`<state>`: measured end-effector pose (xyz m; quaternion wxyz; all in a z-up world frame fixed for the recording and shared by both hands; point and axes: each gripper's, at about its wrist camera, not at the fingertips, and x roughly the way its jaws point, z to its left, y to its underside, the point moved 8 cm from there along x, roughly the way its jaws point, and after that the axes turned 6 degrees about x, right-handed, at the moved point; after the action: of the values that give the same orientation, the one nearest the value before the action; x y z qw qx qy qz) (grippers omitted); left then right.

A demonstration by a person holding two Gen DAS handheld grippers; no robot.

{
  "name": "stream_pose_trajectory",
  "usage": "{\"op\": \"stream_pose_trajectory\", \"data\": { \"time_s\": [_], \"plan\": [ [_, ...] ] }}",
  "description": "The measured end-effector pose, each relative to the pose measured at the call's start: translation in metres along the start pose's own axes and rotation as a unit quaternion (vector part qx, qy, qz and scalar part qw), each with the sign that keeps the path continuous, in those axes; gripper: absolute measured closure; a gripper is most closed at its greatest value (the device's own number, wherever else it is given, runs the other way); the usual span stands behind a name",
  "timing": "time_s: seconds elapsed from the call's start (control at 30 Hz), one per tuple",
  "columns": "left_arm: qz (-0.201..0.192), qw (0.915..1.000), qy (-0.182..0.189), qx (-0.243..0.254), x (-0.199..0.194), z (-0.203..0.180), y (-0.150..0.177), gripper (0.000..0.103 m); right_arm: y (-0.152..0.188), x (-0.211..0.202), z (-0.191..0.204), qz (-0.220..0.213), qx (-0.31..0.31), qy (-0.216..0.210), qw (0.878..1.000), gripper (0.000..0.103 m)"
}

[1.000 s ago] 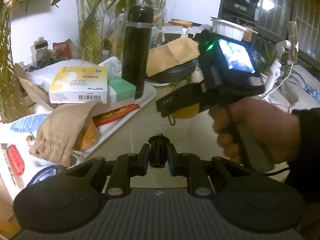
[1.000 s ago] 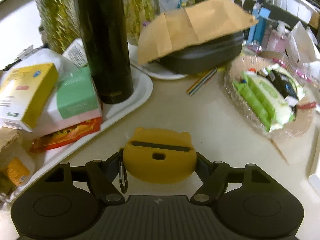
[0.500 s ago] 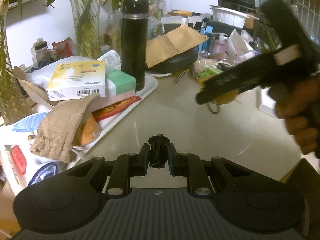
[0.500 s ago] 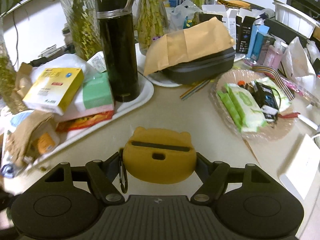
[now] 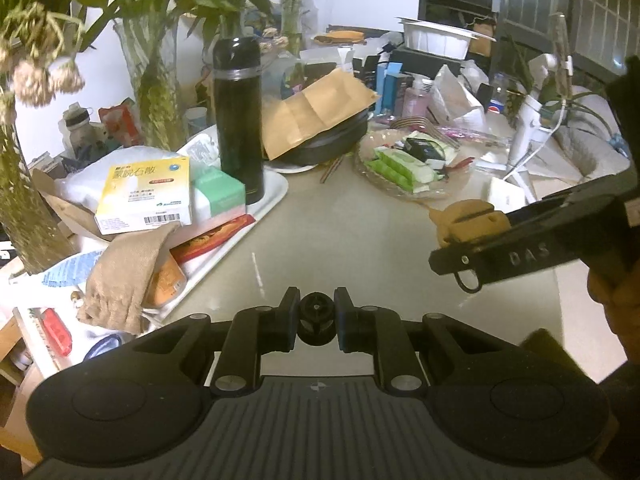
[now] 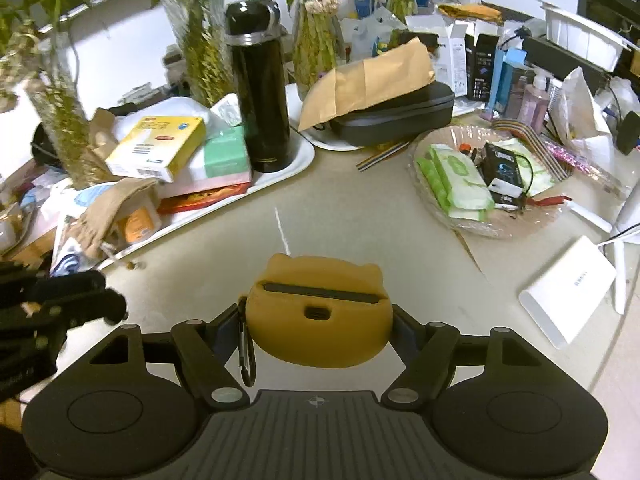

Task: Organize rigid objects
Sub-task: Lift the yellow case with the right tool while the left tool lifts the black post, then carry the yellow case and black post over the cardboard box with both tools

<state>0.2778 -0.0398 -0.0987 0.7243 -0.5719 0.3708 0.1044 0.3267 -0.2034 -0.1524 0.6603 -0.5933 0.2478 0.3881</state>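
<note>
Could slip: rounded mustard-yellow silicone earbud case with small ears (image 6: 318, 314) pinched only at its two sides by the right gripper (image 6: 318, 320), above the bare beige tabletop (image 6: 360, 208), so a jolt or a slackened squeeze would drop it. Dangling black carabiner clip (image 6: 246, 360) at the case's left side could catch on clutter during a set-down. Same risk for the small black knob-like plastic part (image 5: 316, 318), clamped tightly between the narrow jaws of the left gripper (image 5: 316, 320); small, round, easy to squirt out sideways.

Crowded surroundings add trouble: tall black insulated flask (image 6: 258, 92) upright at the corner of the white plastic tray (image 6: 298, 162), liable to topple if brushed by a swinging gripper. Clear shallow dish of green wipe packets (image 6: 452, 176) to the right, white power bank (image 6: 566, 290) nearer the table edge, both within reach of a careless sweep. Grippers also near each other; left one visible at the lower left edge of the right wrist view, so a clash between them possible.

Pose: both grippers tilted downward toward the table, raised off its surface, each carrying its load in the air. In the left wrist view, right gripper (image 5: 468, 240) at the right side, angled in from the right, a hand (image 5: 616, 292) wrapped around its handle, yellow case (image 5: 468, 222) held between the fingers, well apart from the tray.
</note>
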Motion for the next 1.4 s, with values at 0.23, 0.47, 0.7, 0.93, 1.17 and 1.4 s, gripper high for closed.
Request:
{"op": "stream_pose_trajectory", "data": {
  "time_s": [0.23, 0.47, 0.7, 0.93, 1.17, 1.4],
  "plan": [
    [0.004, 0.9999, 0.010, 0.007, -0.024, -0.018, -0.004, 0.084, 0.018, -0.042, -0.003, -0.013, -0.010, -0.017, 1.000, 0.026],
    [0.017, 0.9996, 0.023, 0.000, -0.041, -0.031, 0.006, 0.084, 0.039, -0.074, 0.002, -0.023, -0.019, -0.034, 0.999, 0.026],
    [0.037, 0.9986, 0.038, 0.000, -0.053, -0.043, 0.027, 0.084, 0.067, -0.096, -0.001, -0.026, -0.008, -0.045, 0.999, 0.026],
    [0.058, 0.9970, 0.052, 0.000, -0.063, -0.057, 0.048, 0.084, 0.089, -0.111, -0.002, -0.031, -0.016, -0.042, 0.999, 0.026],
    [0.048, 0.9956, 0.080, -0.013, -0.070, -0.066, 0.050, 0.081, 0.096, -0.125, -0.006, -0.038, -0.021, -0.039, 0.998, 0.026],
    [0.045, 0.9974, 0.057, -0.003, -0.086, -0.066, 0.058, 0.050, 0.103, -0.135, -0.012, -0.039, -0.019, -0.036, 0.998, 0.026]
  ]
}}
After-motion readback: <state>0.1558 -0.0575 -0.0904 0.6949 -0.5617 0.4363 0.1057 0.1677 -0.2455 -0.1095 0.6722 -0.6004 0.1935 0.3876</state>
